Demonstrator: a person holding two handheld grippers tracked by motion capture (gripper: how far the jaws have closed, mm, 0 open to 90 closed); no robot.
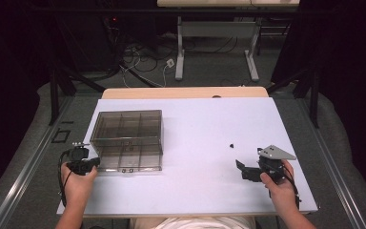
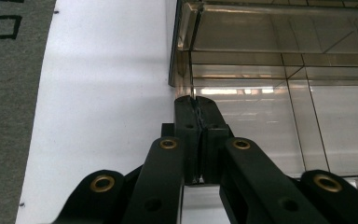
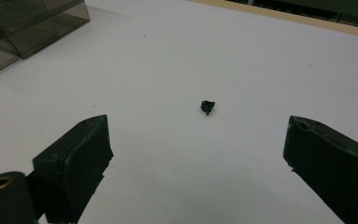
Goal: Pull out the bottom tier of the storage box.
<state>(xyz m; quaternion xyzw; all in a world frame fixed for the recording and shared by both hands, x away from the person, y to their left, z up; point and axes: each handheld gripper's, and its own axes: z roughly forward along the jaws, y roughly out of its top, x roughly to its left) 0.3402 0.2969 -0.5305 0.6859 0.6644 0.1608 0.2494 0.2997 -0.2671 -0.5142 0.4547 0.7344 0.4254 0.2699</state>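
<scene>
The left claw (image 2: 196, 105) sits at the near left corner of the smoky clear box (image 1: 127, 140) on the white table (image 1: 195, 191) — its jaws are pressed together, and in the left gripper view a thin edge of the box's wall or lid seems pinched between the pads, though the glare makes that hard to confirm. The box has inner dividers that form compartments.

The right claw (image 3: 198, 158) rests low over the table's right part with its jaws spread wide, nothing between them. A small black part (image 3: 207, 107) lies on the bare table just ahead of those jaws — well apart from the box.
</scene>
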